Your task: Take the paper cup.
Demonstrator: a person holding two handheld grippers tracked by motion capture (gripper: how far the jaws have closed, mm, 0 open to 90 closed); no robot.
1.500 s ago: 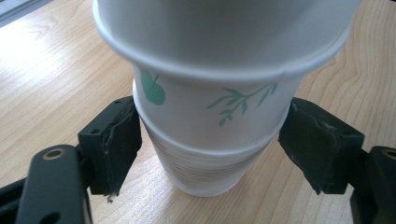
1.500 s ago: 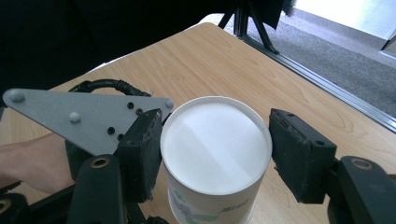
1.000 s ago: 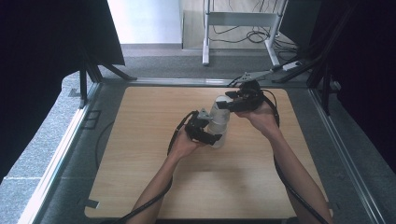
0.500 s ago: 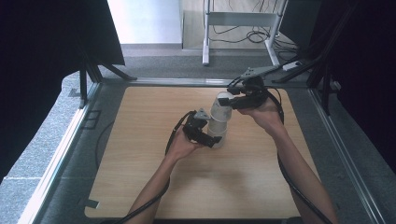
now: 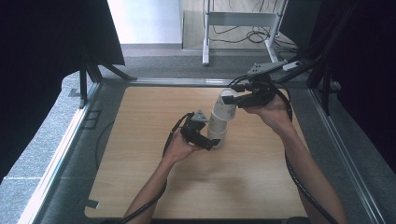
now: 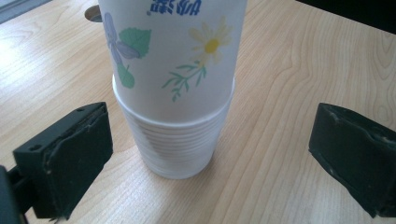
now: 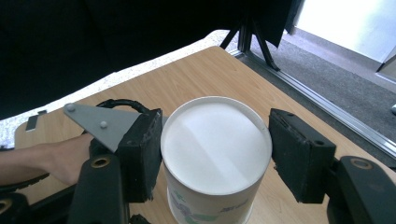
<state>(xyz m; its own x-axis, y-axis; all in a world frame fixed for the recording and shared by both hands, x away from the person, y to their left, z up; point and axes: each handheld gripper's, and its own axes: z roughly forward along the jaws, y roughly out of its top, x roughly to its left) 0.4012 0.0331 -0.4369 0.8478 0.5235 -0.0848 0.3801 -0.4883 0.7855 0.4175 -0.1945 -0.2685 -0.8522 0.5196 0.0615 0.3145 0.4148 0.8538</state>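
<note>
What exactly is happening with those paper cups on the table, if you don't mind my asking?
A person is separating stacked cups. The right gripper is shut on the flowered top cup, which sits partly raised out of the stack of white cups. The left gripper has just been opening; its jaws stand wide either side of the stack on the wooden table.

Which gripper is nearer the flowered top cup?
Right. The right gripper is clamped on the flowered cup; the left gripper stands open lower down, beside the plain cups, touching neither.
</note>
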